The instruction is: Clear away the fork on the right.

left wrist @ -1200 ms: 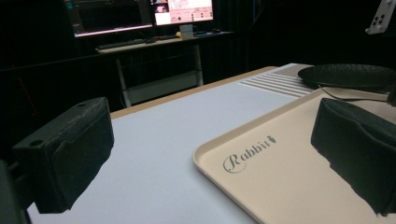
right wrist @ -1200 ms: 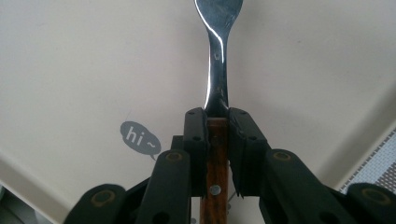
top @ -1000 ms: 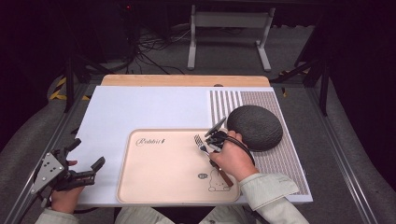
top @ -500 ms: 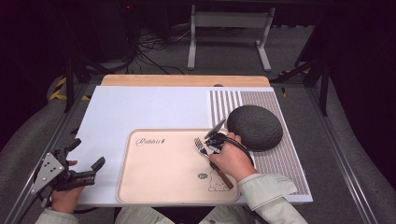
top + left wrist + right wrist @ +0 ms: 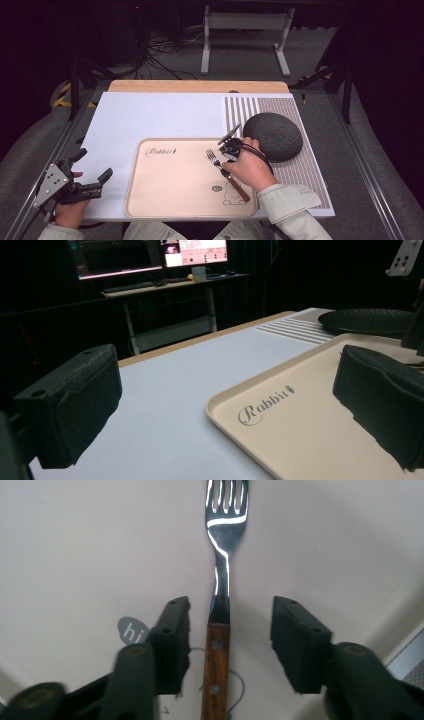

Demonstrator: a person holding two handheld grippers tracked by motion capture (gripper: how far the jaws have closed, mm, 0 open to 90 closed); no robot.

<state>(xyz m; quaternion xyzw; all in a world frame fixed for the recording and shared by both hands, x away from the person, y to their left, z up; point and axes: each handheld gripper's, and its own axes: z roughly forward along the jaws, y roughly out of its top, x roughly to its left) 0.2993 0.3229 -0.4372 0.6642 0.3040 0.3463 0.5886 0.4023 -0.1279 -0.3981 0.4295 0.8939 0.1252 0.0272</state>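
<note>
The fork point(image 5: 222, 580), steel tines with a riveted wooden handle, lay flat on the beige tray point(image 5: 165, 200) right of its middle, tines pointing away from the person and handle running back under the right hand point(image 5: 250, 170). The right gripper point(image 5: 230, 635) straddled the fork where steel meets wood; its jaws had just been opening, and both pads stood clear of the handle with a gap on either side. The left gripper point(image 5: 92, 175) hovered with jaws wide apart and nothing between them at the table's near left edge, just beside the tray; a dark round plate point(image 5: 272, 136) sat on the striped mat close behind the right hand.
</note>
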